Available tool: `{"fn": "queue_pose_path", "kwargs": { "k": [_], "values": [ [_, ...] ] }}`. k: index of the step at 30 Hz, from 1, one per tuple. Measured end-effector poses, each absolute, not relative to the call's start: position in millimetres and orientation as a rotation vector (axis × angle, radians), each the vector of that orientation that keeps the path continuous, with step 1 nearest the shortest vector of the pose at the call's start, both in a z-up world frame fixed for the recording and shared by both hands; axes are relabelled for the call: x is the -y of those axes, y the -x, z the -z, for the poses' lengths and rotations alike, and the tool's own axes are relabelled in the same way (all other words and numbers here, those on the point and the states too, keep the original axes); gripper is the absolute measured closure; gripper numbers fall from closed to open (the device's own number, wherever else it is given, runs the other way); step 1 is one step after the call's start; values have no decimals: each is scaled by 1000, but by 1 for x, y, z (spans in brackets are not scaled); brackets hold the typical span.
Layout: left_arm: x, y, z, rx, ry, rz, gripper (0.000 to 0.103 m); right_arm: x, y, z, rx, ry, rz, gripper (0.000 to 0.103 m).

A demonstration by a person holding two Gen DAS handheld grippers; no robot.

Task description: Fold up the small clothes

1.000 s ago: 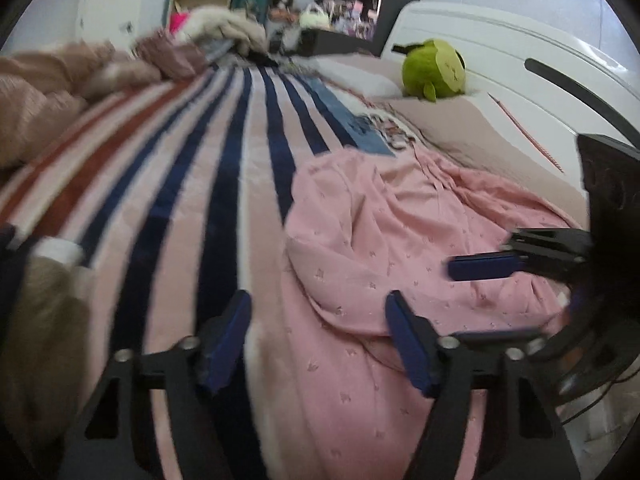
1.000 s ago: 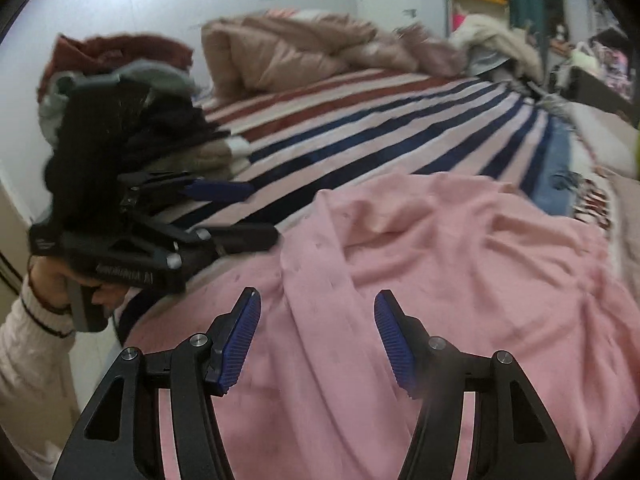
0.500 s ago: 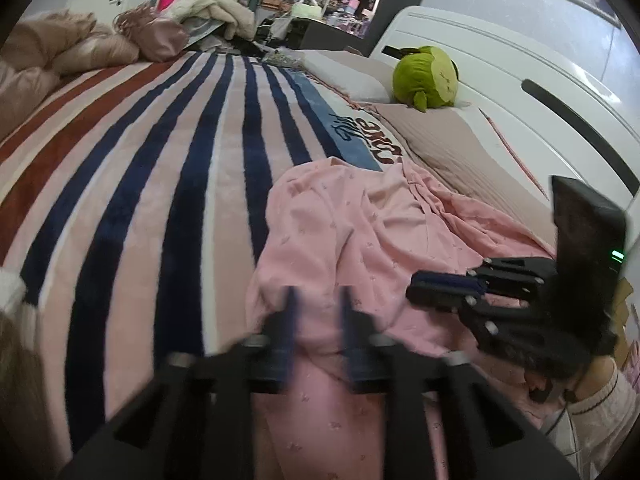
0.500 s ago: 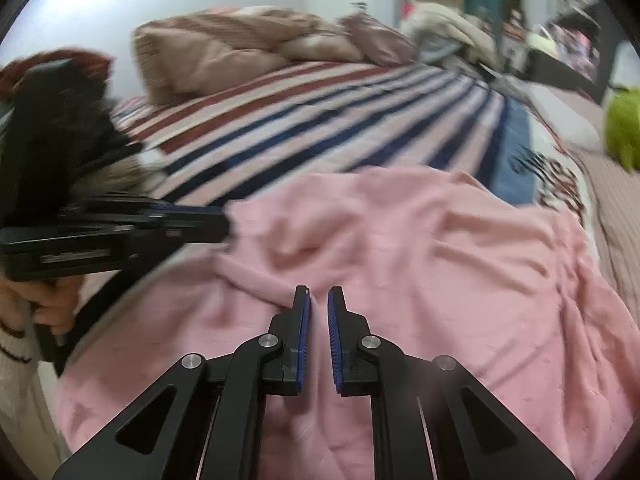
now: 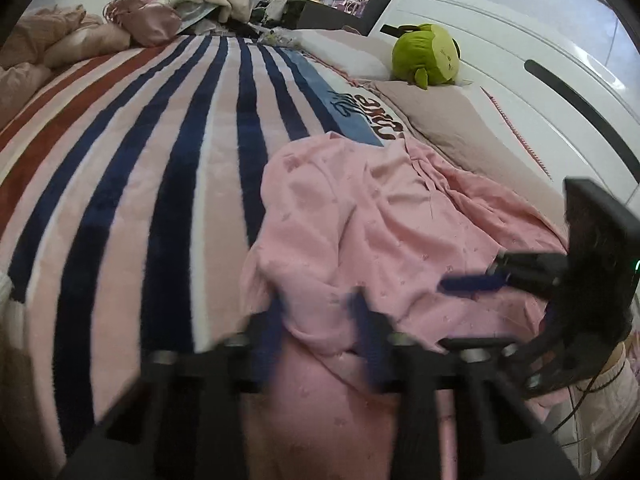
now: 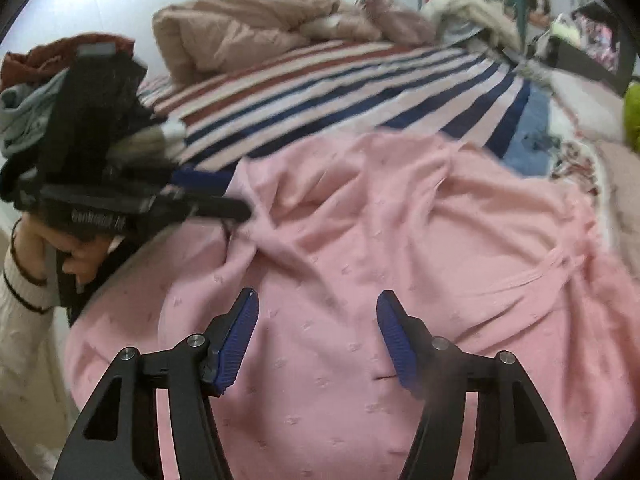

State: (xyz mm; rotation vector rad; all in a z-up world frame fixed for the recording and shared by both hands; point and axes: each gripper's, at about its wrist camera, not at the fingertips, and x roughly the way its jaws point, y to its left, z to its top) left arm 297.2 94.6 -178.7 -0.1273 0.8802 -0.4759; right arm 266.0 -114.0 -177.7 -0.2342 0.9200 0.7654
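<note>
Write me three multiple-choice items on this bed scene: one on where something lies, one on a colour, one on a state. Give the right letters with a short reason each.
1. Where does the green plush toy lie?
A. on the pink garment
B. by the white headboard, next to a pillow
C. on the floor

2. What colour are the gripper pads?
A. blue
B. red
C. yellow

3. How does the pink garment lie?
A. neatly folded in a square
B. hung on a hanger
C. spread out and crumpled on the striped blanket

Answers:
1. B: in the left wrist view the toy sits at the far end beside the headboard.
2. A: the right gripper shows blue ribbed pads, its jaws opening with no cloth pinched between them.
3. C: the garment lies in loose wrinkles over the striped blanket; the left gripper, closing, has a fold of it between its jaws.
</note>
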Motion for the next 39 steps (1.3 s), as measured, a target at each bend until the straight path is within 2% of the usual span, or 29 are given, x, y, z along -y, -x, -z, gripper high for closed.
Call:
{"fn": "queue_pose_path", "kwargs": {
  "k": [1, 2, 9, 12, 13, 14, 16, 18, 20, 22, 26, 27, 32, 33, 34, 35, 39],
  "values": [
    [-92, -296, 176, -873, 109, 469, 92, 113, -265, 181, -923, 248, -757, 79],
    [-89, -295, 171, -856, 94, 471, 93, 113, -263, 182, -907, 269, -727, 97],
    [-60, -303, 133, -780, -15, 468, 94, 140, -255, 160, -832, 185, -684, 100],
    [-36, -323, 134, -831, -30, 512, 92, 152, -254, 157, -848, 170, -641, 100],
    [-30, -329, 137, -854, -27, 521, 86, 158, -254, 159, -865, 165, -617, 100],
    [-22, -337, 145, -890, -25, 525, 67, 162, -254, 162, -881, 167, -593, 100],
    [-13, -346, 158, -943, -36, 513, 46, 170, -256, 173, -916, 184, -545, 100],
    [-15, -339, 155, -918, -48, 514, 45, 176, -254, 179, -937, 176, -526, 100],
    [-29, -327, 145, -862, -47, 506, 23, 185, -250, 179, -932, 152, -528, 100],
    [-43, -318, 138, -831, -90, 460, 21, 192, -245, 173, -918, 136, -529, 100],
    [-67, -317, 156, -887, -214, 358, 21, 202, -229, 166, -897, 122, -545, 100],
    [-71, -320, 166, -907, -230, 339, 23, 202, -228, 165, -898, 118, -550, 100],
    [-71, -336, 192, -947, -156, 367, 55, 195, -227, 164, -901, 114, -560, 98],
    [-68, -338, 193, -936, -146, 370, 71, 194, -228, 164, -902, 116, -558, 98],
    [-67, -338, 193, -924, -136, 374, 95, 192, -228, 164, -902, 118, -557, 98],
    [-68, -336, 188, -902, -122, 360, 98, 191, -229, 163, -901, 121, -556, 98],
    [-87, -328, 175, -822, -132, 216, 99, 188, -233, 159, -894, 121, -564, 98]
  ]
}}
